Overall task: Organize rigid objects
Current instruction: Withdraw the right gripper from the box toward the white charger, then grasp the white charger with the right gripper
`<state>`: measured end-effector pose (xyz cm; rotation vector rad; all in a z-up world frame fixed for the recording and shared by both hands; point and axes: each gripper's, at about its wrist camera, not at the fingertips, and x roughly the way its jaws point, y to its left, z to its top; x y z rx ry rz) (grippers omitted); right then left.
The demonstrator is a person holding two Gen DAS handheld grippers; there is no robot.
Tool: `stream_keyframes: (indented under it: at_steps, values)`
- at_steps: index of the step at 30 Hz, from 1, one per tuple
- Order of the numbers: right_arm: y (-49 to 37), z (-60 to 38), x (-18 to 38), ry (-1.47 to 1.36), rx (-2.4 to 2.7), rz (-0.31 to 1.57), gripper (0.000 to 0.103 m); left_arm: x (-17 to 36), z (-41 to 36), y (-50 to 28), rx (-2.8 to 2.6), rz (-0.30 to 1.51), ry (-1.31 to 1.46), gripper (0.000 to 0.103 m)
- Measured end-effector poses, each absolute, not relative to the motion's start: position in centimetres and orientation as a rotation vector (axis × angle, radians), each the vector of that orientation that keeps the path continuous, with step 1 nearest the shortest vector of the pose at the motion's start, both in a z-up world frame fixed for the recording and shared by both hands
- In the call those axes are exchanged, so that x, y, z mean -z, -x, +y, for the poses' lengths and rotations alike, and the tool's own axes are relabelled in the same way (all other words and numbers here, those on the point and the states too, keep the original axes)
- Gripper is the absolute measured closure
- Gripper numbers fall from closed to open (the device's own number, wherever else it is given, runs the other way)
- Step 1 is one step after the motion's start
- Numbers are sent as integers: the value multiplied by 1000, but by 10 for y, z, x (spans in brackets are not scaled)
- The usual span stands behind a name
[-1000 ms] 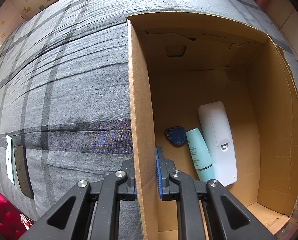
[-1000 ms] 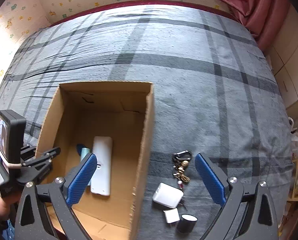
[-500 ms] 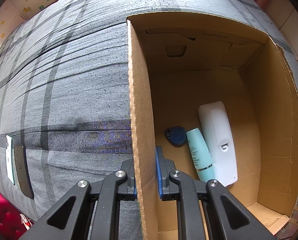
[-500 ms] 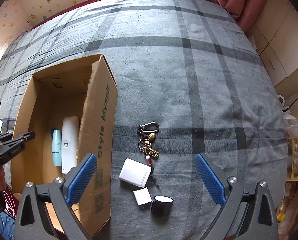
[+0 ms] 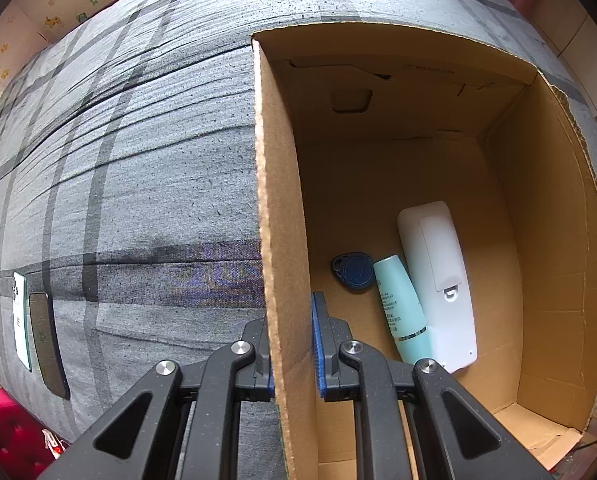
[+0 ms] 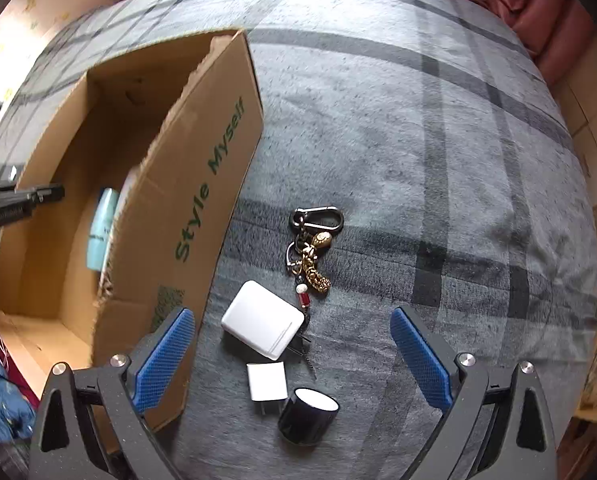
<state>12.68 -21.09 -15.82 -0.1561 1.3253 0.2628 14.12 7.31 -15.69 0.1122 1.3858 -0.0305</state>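
My left gripper (image 5: 294, 344) is shut on the left wall of the cardboard box (image 5: 274, 184), which stands on a grey plaid bedspread. Inside the box lie a white remote (image 5: 438, 280), a mint-green tube (image 5: 402, 312) and a blue key fob (image 5: 352, 271). My right gripper (image 6: 294, 356) hangs open above loose things on the bedspread to the right of the box (image 6: 202, 184): a large white charger (image 6: 262, 325), a small white plug (image 6: 267, 383), a black cylinder (image 6: 307, 414) and a keychain (image 6: 312, 248) with a carabiner.
A white phone (image 5: 20, 320) and a dark flat case (image 5: 46, 342) lie at the bedspread's left edge. Pink curtains (image 6: 538, 12) hang at the far right. The other gripper's fingers (image 6: 22, 200) show at the box's far wall in the right wrist view.
The right gripper has moved right and down, from over the box to above the chargers and keychain, which now look larger. The left gripper stays clamped on the box wall.
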Motion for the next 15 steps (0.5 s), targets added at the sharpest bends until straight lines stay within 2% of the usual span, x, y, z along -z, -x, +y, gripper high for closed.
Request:
stream_keyframes:
  at_steps: [11,15]
  values:
    - [-129,-199,196,327,-404,1388,3,156,70,-142,18,1384,-113,89]
    - [-131,-197,207,355,-436,1410,9,155,68,-142,13,1383,-120,89]
